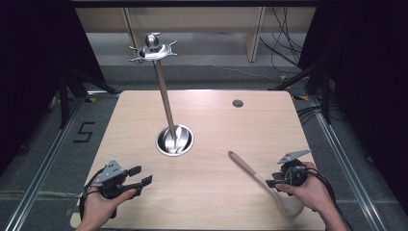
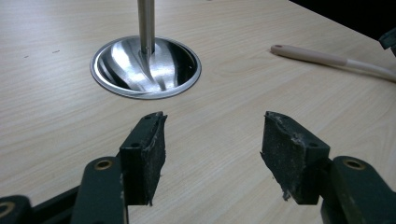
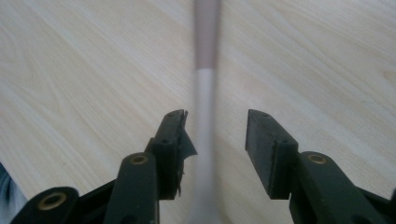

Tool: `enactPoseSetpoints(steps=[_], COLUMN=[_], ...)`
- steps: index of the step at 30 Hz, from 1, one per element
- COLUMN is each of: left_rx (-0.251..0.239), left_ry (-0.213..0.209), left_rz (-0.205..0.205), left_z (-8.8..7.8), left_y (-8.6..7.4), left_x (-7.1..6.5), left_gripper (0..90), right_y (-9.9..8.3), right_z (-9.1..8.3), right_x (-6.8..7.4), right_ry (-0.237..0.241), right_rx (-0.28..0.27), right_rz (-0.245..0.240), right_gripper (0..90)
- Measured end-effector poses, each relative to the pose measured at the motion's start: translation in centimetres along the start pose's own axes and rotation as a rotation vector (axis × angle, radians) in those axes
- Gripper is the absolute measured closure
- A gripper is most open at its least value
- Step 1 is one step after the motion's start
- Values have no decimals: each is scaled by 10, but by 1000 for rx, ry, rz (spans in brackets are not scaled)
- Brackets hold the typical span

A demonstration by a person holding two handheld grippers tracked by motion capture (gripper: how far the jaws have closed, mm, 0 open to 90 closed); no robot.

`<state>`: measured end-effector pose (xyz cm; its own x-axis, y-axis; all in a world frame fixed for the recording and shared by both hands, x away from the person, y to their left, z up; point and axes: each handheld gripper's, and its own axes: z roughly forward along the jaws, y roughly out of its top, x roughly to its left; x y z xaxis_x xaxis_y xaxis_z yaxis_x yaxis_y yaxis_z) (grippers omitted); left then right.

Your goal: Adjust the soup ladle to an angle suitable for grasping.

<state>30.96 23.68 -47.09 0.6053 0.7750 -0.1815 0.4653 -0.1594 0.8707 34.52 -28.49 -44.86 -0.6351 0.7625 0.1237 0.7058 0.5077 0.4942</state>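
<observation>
Right tool [image 1: 275,180] straddles my spoon's [image 1: 262,183] neck near the worktop's [image 1: 211,125] front right corner, jaws apart, nothing gripped yet; left tool [image 1: 139,179] gapes idle. Hanging it on the stand [image 1: 166,103] remains, I judge.

I count one wooden table [image 1: 207,192], one steel stand [image 1: 165,103] on a round base, one pale ladle [image 1: 262,180], two handheld grippers: left [image 1: 140,176], right [image 1: 273,179].
</observation>
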Motion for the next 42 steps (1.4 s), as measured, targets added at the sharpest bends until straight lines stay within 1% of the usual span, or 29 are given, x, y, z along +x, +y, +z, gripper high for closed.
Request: enactPoseSetpoints(steps=[1,3,4,5,6,8,10,11,12,13,14,15,16,17,18,21,22,23,25,26,27,28,29,30,32,33,37,40,42], left_rx=[0,6,5,5,10,27,16,23,28,28,26,22,35,30,29,31,31,37,43,52,52,44,53,56,61,62,56,62,59], left_ry=[0,2,0,-3,-9,-4,-12,-20,-20,-20,-20,-26,-26,-23,-20,-18,-18,-20,-22,-20,-22,-27,-32,-31,-22,-25,-40,-40,-39], left_rz=[0,9,8,-10,-7,13,1,-14,-1,-1,1,12,11,5,18,39,39,34,21,40,43,21,33,19,19,23,20,26,25], left_z=[0,1,2,4,4,4,5,5,4,4,4,4,3,3,1,0,0,2,3,2,2,4,4,4,4,4,4,3,3], left_y=[0,1,1,0,0,0,-1,-3,-3,-3,-3,-3,-3,-4,-3,-3,-3,-3,-4,-3,-3,-3,-3,-4,-4,-4,-4,-4,-5], left_x=[0,0,1,0,0,1,0,0,1,1,1,1,0,0,0,0,0,0,-2,-2,-1,-2,-1,-1,-2,-2,-2,-2,-2], left_gripper=[387,386,386,385,382,380,377,376,375,374,374,374,373,372,372,371,370,369,366,365,364,364,364,363,363,363,362,362,361], right_y=[0,2,2,4,5,9,11,16,19,19,22,25,29,34,34,45,45,49,53,54,55,56,57,58,60,61,63,66,68], right_z=[0,1,1,3,3,5,6,9,9,9,11,12,14,15,15,17,17,19,21,23,25,26,28,29,31,31,35,41,43], right_x=[0,0,0,0,2,0,1,2,4,4,6,8,9,11,11,16,16,18,18,18,19,18,19,17,17,16,16,17,16], right_ry=[0,0,-3,-9,-32,-12,-10,-5,-11,-11,-14,-16,-17,-19,-19,-24,-24,-31,-27,-27,-23,-26,-24,-25,-25,-27,-38,-45,-64], right_rx=[0,24,37,74,113,106,111,132,159,159,179,198,219,250,250,310,310,329,345,347,355,357,360,360,367,371,373,383,387], right_rz=[0,-22,-18,-31,-3,-76,-84,-104,-116,-116,-139,-141,-154,-173,-173,-176,-176,-193,-197,-199,-190,-191,-174,-178,-169,-179,-180,-171,-178], right_gripper=[599,621,621,622,626,632,630,630,631,631,639,647,652,674,674,694,694,695,693,693,692,695,704,708,708,707,704,696,693])
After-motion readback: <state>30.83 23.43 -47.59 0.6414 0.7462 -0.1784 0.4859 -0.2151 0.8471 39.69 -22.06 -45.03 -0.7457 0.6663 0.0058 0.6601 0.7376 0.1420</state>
